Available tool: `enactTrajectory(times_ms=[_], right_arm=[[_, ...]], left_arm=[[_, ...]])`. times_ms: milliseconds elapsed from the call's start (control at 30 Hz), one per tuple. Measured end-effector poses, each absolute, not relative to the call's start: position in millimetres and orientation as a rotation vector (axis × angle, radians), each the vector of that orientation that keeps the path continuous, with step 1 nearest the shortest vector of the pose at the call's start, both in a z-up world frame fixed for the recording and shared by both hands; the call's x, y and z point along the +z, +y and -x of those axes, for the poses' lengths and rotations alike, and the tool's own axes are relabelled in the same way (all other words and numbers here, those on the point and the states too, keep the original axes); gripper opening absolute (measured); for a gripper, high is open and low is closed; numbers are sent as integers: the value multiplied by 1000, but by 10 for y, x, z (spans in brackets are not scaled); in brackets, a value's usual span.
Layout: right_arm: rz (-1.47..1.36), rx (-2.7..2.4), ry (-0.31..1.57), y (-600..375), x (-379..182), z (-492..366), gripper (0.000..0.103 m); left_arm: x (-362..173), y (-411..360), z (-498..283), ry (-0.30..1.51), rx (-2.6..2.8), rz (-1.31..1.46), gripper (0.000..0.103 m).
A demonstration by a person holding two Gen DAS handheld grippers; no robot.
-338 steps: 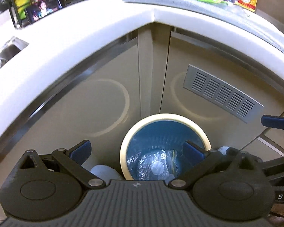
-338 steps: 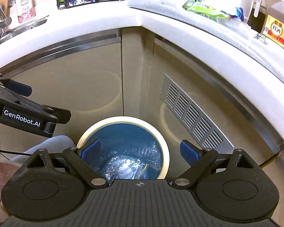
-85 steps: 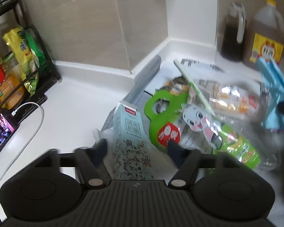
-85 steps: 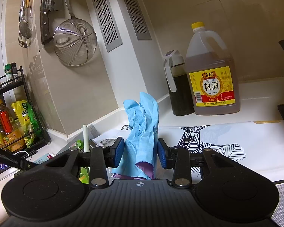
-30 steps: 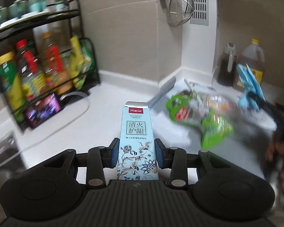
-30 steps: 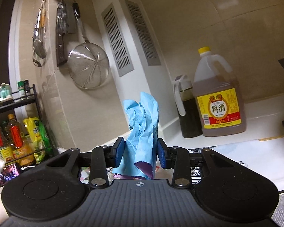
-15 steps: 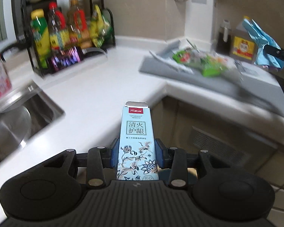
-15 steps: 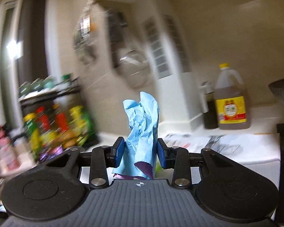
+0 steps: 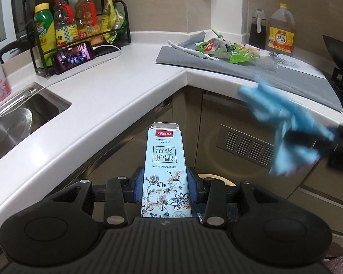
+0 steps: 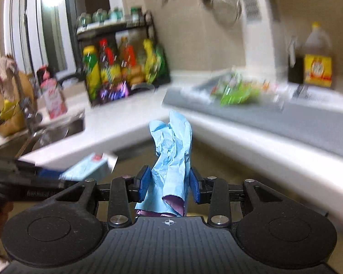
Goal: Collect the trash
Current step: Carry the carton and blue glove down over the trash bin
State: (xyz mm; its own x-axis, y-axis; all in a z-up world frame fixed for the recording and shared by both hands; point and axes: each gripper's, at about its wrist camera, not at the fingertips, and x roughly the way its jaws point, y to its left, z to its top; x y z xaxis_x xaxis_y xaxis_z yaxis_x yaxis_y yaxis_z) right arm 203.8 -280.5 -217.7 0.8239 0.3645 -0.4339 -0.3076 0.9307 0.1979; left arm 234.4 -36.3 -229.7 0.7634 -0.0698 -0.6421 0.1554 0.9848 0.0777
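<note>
Left gripper (image 9: pixel 165 188) is clamping a pale blue carton (image 9: pixel 165 171) upright between its pads; red tab on top, big "清火护龈" below, "匠心" at the bottom edge. Right gripper (image 10: pixel 169 183) is squeezing a crumpled blue glove (image 10: pixel 172 150), fingers sticking up. Both are hanging out in front of the cabinets, with a cream bin rim (image 9: pixel 224 180) peeking from behind the left gripper. Further back, green wrappers (image 9: pixel 231 51) are sitting on the grey mat (image 9: pixel 285 73), and a jug (image 9: pixel 280 32) labelled "料酒" is standing by the wall.
</note>
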Motion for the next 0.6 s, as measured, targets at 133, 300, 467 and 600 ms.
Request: enactTrajectory(times_ms=[133,300,467,600], right_arm=[[-67,356,534,-2666,-2262,-2015,40],[-57,337,593,-2628,-2364,-2041,40],[-52,343,620,-2615,-2417,-2090,40],[-51,347,641,-2604,-2454,-2143,40]], left_arm=[[-2306,-327,-2350,702,-127,-118,43],[-2324,-346,-2359,704,-129,-125,43],[-2360,-348,-2395,715,-114,-134,43],[-2394,-353,-2434,732,-116,-135,43]])
